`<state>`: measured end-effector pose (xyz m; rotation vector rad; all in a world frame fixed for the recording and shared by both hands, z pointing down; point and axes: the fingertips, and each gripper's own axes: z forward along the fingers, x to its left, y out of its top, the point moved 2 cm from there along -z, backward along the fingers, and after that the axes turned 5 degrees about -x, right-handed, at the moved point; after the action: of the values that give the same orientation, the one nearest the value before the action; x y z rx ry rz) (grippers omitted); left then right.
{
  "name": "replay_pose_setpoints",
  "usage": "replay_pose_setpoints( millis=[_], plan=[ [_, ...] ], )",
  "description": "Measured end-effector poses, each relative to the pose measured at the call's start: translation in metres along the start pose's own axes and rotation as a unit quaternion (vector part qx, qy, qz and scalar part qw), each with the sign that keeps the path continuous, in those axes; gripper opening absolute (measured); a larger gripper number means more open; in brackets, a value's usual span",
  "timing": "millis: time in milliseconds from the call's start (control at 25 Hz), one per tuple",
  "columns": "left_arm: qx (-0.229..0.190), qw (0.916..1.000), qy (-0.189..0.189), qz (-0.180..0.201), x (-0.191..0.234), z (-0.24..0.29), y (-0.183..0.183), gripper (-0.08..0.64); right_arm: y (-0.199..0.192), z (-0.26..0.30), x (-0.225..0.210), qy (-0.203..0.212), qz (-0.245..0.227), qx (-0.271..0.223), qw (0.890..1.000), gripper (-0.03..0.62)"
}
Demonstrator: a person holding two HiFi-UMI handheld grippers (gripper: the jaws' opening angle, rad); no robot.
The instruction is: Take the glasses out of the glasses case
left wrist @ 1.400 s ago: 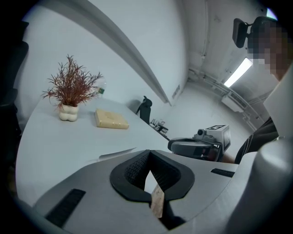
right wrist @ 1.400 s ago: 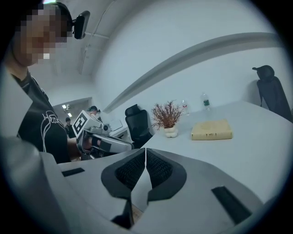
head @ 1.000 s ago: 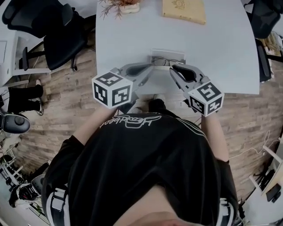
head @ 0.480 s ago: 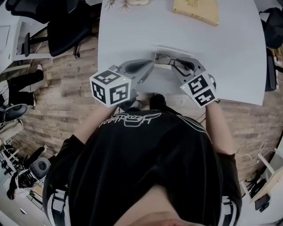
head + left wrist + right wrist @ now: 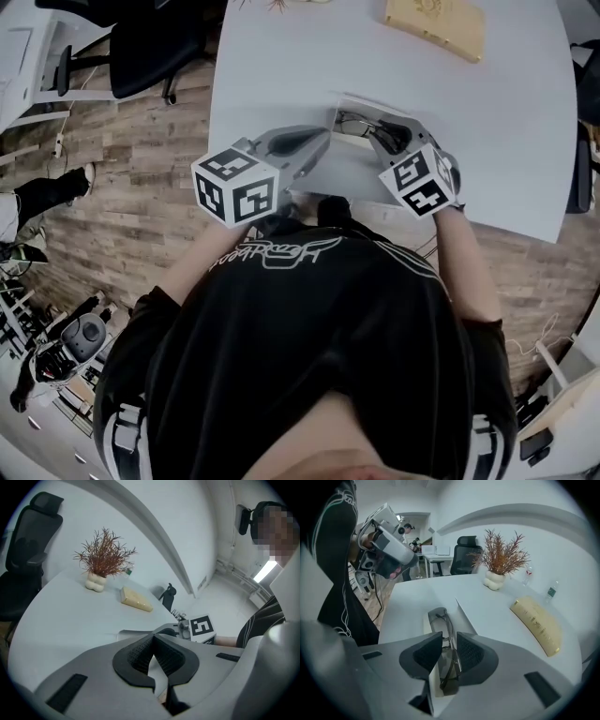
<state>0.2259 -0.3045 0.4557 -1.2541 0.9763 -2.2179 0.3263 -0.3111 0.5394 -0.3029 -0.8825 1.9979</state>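
Right gripper view, glasses (image 5: 450, 672) in case (image 5: 427, 620), right hand-held gripper (image 5: 449, 635) parted astride them

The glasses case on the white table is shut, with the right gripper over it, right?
No. The glasses case on the white table is open, glasses showing inside, with the right gripper over it. The right gripper view shows this.
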Motion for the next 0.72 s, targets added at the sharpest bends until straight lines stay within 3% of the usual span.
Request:
replay_pose_setpoints(
  millis=[320,720],
  plan=[
    [-0.012,0.9998,0.016,-0.01,0.0,0.004,-0.005,0.008,-0.007,0.013,0.002,0.012,-0.054,0.039,0.998,0.071],
    [-0.03,0.9989,0.033,-0.018,-0.001,0.004,-0.001,0.008,-0.01,0.014,-0.001,0.022,-0.066,0.045,0.997,0.032]
  ],
)
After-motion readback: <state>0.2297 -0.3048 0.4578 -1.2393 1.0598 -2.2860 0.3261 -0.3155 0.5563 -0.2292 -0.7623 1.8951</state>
